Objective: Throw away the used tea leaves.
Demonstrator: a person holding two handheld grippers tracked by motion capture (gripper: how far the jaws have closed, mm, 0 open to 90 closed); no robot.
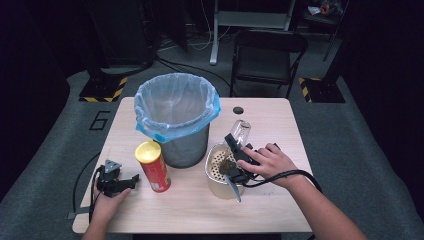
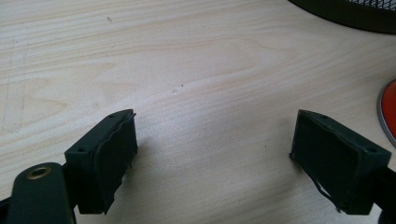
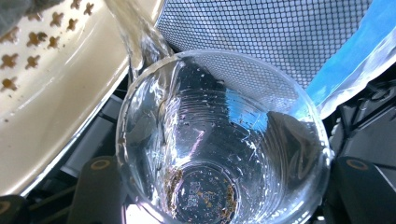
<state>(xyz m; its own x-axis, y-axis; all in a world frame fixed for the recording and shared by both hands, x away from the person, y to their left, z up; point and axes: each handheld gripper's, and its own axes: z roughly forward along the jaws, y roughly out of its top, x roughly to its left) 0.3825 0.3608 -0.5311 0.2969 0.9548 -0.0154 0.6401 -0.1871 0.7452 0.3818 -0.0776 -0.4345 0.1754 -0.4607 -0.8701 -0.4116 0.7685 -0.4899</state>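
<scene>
Right gripper (image 1: 235,150) clamps clear plastic cup (image 1: 241,131), tipped, mouth aimed down toward cream strainer bowl (image 1: 216,172); left gripper (image 1: 131,181) jaws apart, empty.

hand-held gripper (image 2: 212,158): jaws wide apart | over table (image 2: 196,70) | red can (image 2: 388,112) at right edge

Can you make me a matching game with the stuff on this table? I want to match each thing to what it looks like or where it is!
Things:
1. clear plastic cup
2. chip can
3. mesh bin
4. left gripper

Descriptions:
A. red, with a yellow lid, standing upright
B. lined with a blue bag
C. jaws open over bare table
D. tipped over the cream strainer bowl, held in the right gripper

Pairs: 1-D, 2-A, 3-B, 4-C
</scene>
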